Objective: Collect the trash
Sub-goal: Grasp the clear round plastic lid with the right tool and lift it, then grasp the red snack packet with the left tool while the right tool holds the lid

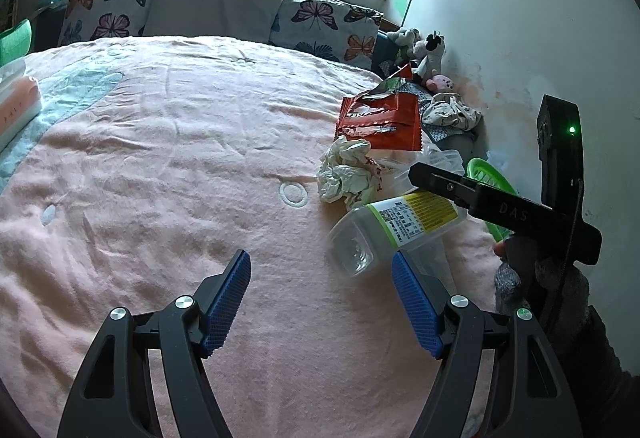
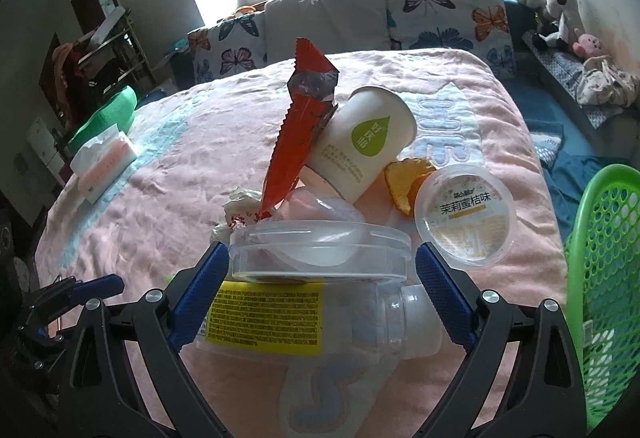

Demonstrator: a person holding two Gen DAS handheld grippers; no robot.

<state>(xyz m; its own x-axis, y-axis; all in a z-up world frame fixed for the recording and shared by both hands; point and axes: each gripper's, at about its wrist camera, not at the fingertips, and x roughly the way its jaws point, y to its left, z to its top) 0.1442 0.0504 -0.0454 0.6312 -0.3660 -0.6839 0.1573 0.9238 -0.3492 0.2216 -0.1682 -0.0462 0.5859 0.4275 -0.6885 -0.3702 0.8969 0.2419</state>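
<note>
Trash pile on pink bed, both grippers open.

R gripper [image 2: 322, 274] jaws wide, w/ clear bottle [image 2: 304, 322] lying sideways between them and a clear lid [image 2: 320, 252] across the blue tips, not clamped. Just behind: crumpled tissue [image 2: 240, 206], red wrapper [image 2: 298, 118], white paper cup [image 2: 364, 142], orange peel [image 2: 408, 182], round lidded tub [image 2: 466, 214]. Green basket [image 2: 600, 298] at R, off bed edge. L gripper [image 1: 322, 302] wide, empty, over pink blanket [image 1: 160, 178], pile ahead-R. Butterfly pillows [image 2: 448, 14] far back.

Right hand-held gripper [image 2: 322, 270] spread wide around clear bottle [image 2: 320, 318]; green basket [image 2: 600, 278] right.
</note>
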